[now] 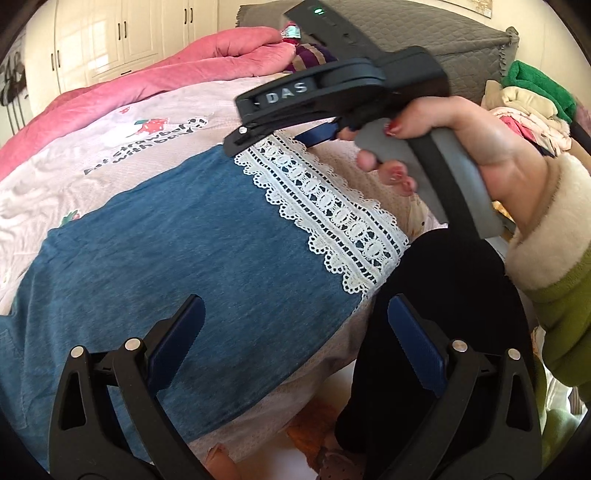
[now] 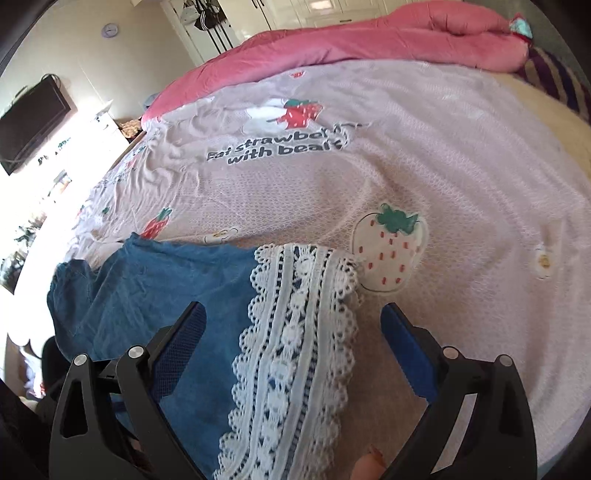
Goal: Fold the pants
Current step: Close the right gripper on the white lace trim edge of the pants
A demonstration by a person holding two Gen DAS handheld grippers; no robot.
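Blue pants (image 1: 184,240) with a white lace hem (image 1: 332,218) lie flat on the bed's pale strawberry-print sheet (image 1: 92,173). My left gripper (image 1: 295,302) hovers open above the blue fabric near the bed's edge, with nothing between its fingers. A hand holds my right gripper (image 1: 266,142) at the far end of the lace hem. In the right wrist view the right gripper (image 2: 291,308) is open, with the lace hem (image 2: 295,332) lying between and below its fingers. The pants (image 2: 166,280) stretch away to the left. I cannot tell whether the fingers touch the cloth.
A pink quilt (image 1: 155,74) is bunched along the far side of the bed. A grey headboard cushion (image 1: 424,33) and a pile of clothes (image 1: 532,103) stand at the right. Dark cloth (image 1: 450,295) hangs beside the bed edge. A TV (image 2: 29,125) hangs on the wall.
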